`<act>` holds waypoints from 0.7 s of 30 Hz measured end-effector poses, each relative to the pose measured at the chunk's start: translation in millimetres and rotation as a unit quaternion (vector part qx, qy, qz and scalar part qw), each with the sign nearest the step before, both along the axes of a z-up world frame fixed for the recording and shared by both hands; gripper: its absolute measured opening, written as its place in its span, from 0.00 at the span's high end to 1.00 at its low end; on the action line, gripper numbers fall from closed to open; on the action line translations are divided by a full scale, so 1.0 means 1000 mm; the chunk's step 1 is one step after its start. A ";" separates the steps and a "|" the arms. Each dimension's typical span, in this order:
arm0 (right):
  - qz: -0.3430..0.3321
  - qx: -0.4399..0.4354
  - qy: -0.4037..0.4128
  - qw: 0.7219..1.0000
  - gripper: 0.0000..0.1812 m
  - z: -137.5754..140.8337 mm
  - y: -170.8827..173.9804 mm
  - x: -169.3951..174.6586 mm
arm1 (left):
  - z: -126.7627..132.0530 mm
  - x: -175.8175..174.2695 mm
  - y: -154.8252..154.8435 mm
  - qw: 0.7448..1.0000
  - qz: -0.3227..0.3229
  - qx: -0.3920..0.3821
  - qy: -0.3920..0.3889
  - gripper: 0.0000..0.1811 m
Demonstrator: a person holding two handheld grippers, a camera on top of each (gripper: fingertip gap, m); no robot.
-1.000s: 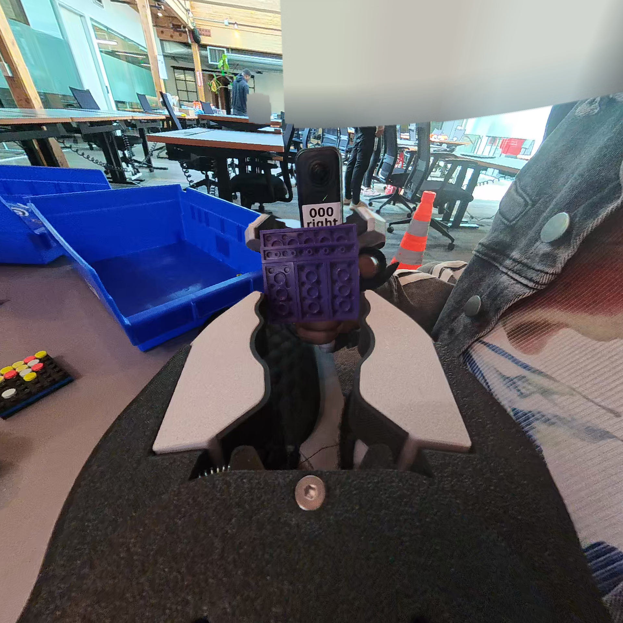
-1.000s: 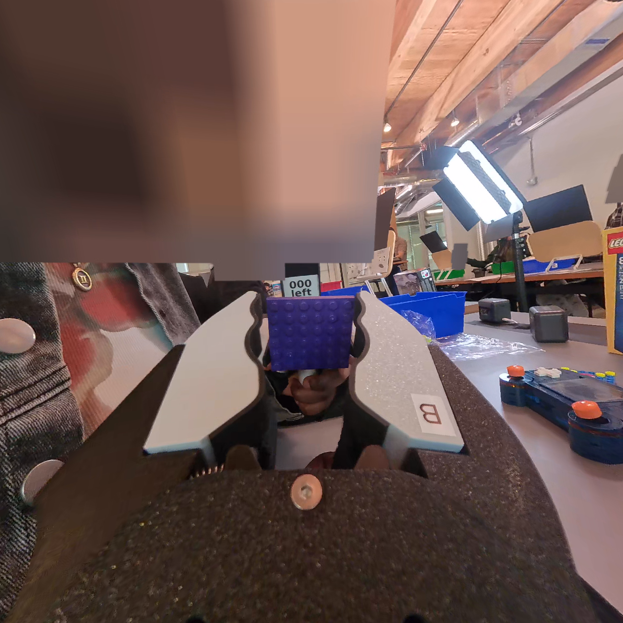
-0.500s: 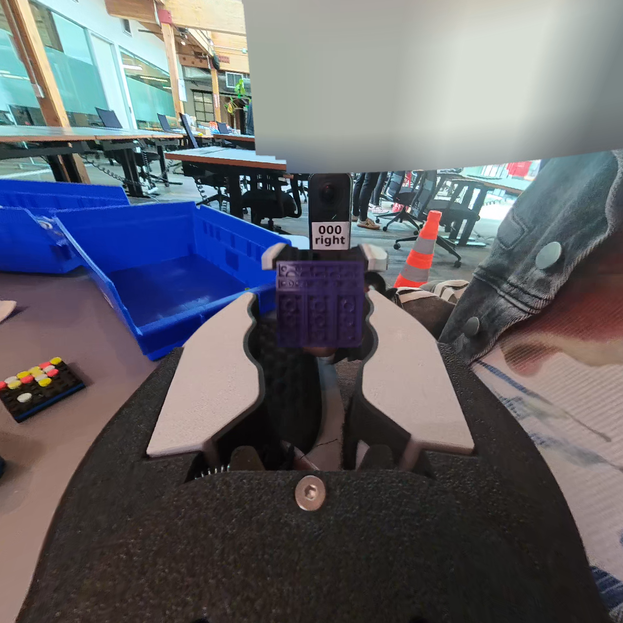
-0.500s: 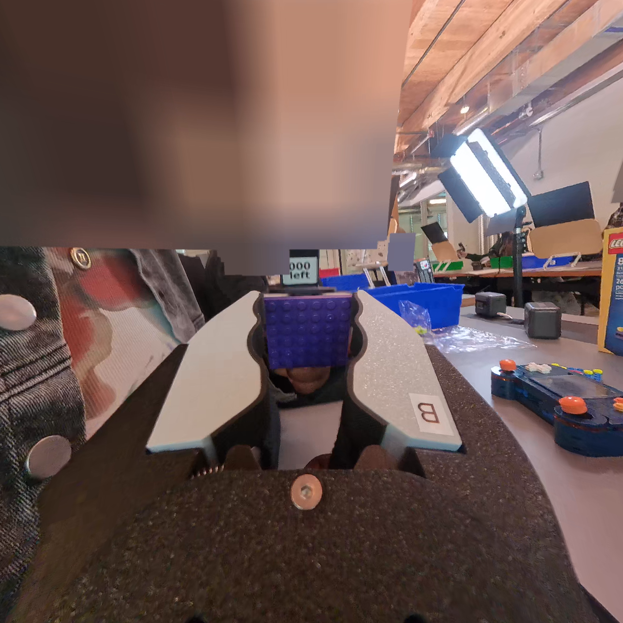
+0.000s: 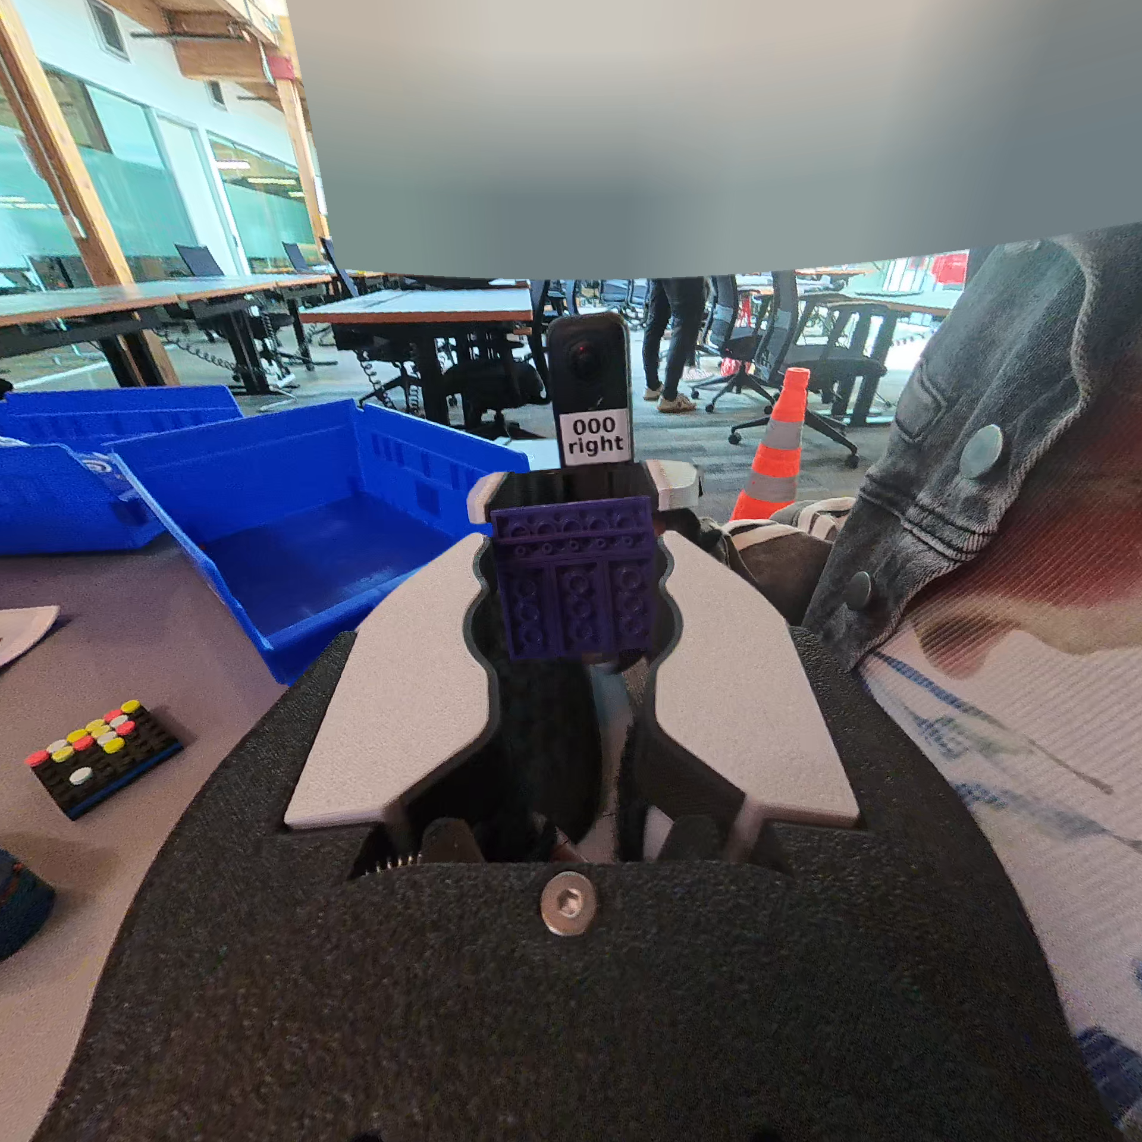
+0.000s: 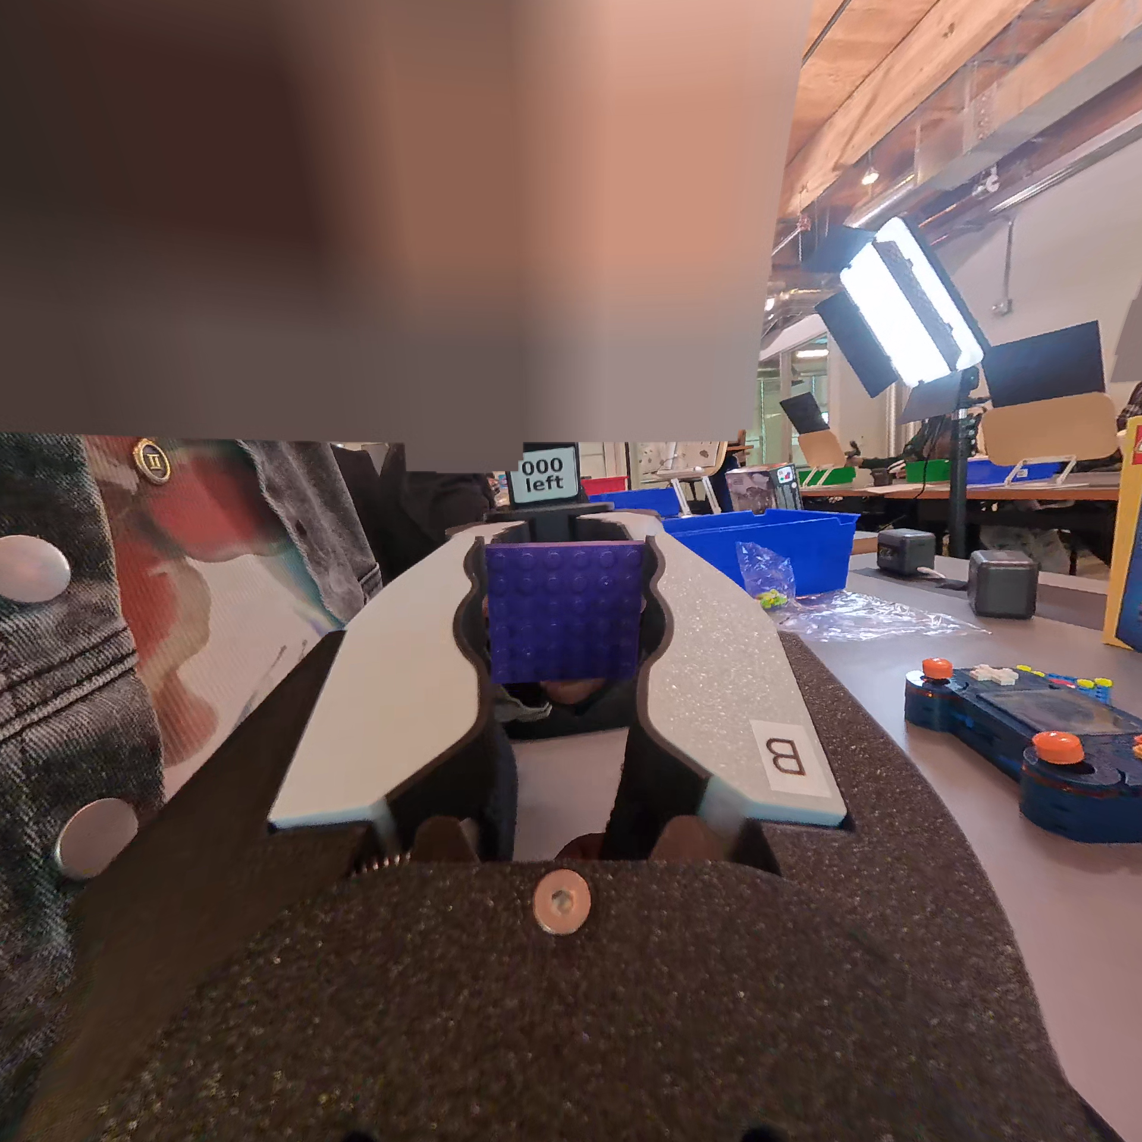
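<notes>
the purple plate [image 5: 575, 590] seems gripped by both jaws at once; if pulled unevenly, it could be dropped.

Purple plate [image 5: 575, 581] now nestles between left jaws.

A white printed label [image 5: 596, 437] sits on the black camera [image 5: 588, 364]; another white label [image 6: 546, 476] shows opposite; a lettered sticker [image 6: 786, 755] marks one claw finger.
</notes>
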State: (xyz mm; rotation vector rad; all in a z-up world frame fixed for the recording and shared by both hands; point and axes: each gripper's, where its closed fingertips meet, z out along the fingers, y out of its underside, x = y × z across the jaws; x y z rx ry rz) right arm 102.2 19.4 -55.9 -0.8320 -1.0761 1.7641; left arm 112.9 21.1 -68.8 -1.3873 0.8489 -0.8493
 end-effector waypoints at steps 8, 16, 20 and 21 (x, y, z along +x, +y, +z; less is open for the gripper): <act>-0.050 0.019 0.010 0.999 0.73 0.001 0.007 -0.002 | 0.012 -0.014 0.004 0.997 0.045 0.044 -0.033 0.74; -0.072 0.007 -0.018 0.997 0.73 -0.010 0.030 -0.005 | 0.010 -0.096 0.020 0.984 0.177 0.023 0.012 0.74; -0.070 -0.010 -0.007 0.997 0.73 -0.010 0.037 0.000 | 0.012 -0.253 0.011 0.889 0.435 -0.023 0.142 0.74; -0.070 -0.010 -0.006 0.997 0.73 -0.011 0.036 0.000 | 0.009 -0.299 0.001 0.849 0.492 -0.056 0.182 0.74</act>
